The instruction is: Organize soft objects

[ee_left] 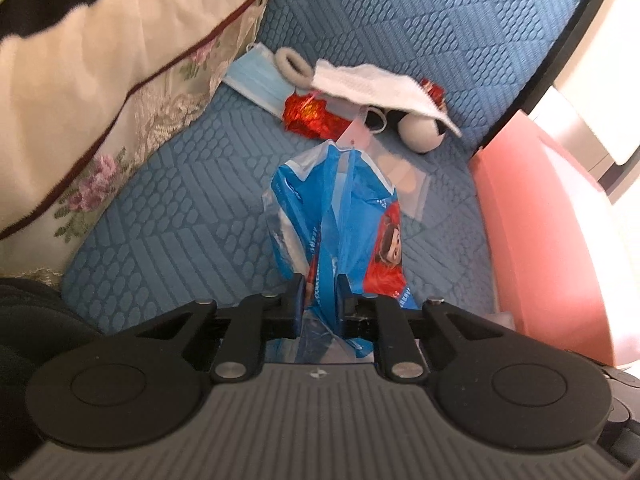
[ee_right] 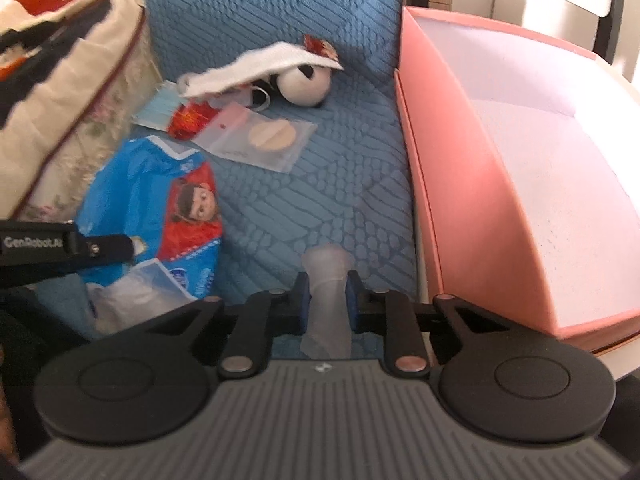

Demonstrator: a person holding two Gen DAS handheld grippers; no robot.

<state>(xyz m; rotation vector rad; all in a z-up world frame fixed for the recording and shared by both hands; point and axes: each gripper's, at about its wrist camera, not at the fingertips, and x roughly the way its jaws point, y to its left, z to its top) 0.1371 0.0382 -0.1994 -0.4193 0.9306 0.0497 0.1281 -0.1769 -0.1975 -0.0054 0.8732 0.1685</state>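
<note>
Two grabs on at once: left gripper [ee_left: 320, 280] is clenched on the blue tissue pack [ee_left: 336, 208], mid-frame above the blue cushion [ee_left: 168, 184] — light, squishy, slippery film, so pinch a bunched fold. Right gripper [ee_right: 326, 284] pinches a small translucent pouch [ee_right: 326, 280], limp, near the pink box [ee_right: 472, 200].
</note>
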